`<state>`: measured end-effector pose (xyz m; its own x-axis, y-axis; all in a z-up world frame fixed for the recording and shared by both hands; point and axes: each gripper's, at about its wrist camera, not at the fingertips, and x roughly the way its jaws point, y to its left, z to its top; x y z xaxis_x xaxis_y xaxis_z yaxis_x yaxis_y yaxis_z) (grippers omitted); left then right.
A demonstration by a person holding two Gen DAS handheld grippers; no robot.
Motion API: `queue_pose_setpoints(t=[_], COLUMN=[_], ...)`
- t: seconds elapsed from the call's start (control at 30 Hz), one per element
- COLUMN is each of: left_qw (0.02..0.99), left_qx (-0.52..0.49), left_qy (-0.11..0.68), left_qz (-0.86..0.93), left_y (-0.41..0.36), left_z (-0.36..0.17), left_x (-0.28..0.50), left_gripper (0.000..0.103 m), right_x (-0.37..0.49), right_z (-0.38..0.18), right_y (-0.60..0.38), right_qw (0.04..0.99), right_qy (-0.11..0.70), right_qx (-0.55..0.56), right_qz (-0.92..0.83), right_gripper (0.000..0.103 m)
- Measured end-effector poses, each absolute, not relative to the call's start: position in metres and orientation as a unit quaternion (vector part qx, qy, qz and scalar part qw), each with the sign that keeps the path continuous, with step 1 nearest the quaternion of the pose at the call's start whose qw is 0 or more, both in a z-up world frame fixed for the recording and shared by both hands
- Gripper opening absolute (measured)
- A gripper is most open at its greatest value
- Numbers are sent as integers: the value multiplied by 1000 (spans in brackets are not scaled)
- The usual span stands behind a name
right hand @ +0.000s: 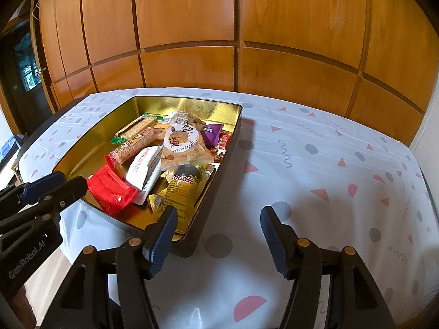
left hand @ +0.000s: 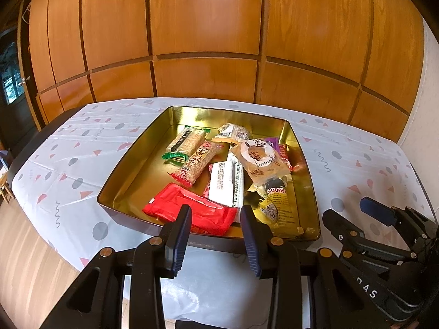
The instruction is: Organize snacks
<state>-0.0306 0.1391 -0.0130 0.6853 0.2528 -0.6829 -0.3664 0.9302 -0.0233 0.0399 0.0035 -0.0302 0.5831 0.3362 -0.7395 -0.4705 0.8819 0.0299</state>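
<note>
A gold tin tray (left hand: 118, 175) (right hand: 82, 148) with dark outer walls lies on the table and holds several snacks. Among them are a red packet (left hand: 170, 200) (right hand: 109, 189), a white packet (left hand: 222, 183) (right hand: 142, 167), a yellow packet (left hand: 282, 211) (right hand: 181, 194), two grain bars (left hand: 197, 164) (right hand: 131, 148) and a round pastry pack (left hand: 260, 159) (right hand: 183, 142). My left gripper (left hand: 216, 211) hovers open at the tray's near rim, nothing between its fingers. My right gripper (right hand: 219, 213) stands open and empty over the cloth by the tray's near right corner.
The table (left hand: 68, 150) (right hand: 329, 164) wears a white cloth printed with pink and grey shapes. A wooden panelled wall (left hand: 205, 27) runs right behind it. Wooden floor (left hand: 24, 246) shows at the left. Each gripper appears at the edge of the other's view.
</note>
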Motion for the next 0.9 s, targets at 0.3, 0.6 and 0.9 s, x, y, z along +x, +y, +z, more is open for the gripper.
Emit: queue_pose_setpoints(t=[0.3,0.6,0.9], left_qw=[915,909,910], left_qx=[-81,-71,-72], left_qy=[353,358,354], left_qz=[179,202,206], left_y=[141,140,139], left_z=[-11,-11,-10], left_x=[-32,-30,-30], left_gripper=[38,38,38], right_x=[39,39,40], right_z=[-33,-34,-35], right_y=[6,7,6], right_qw=[883,882,881], right_qy=[399,401,402], right_qx=[-88,-89,-86], right_qz=[231,232,232], right_gripper=[65,66,66])
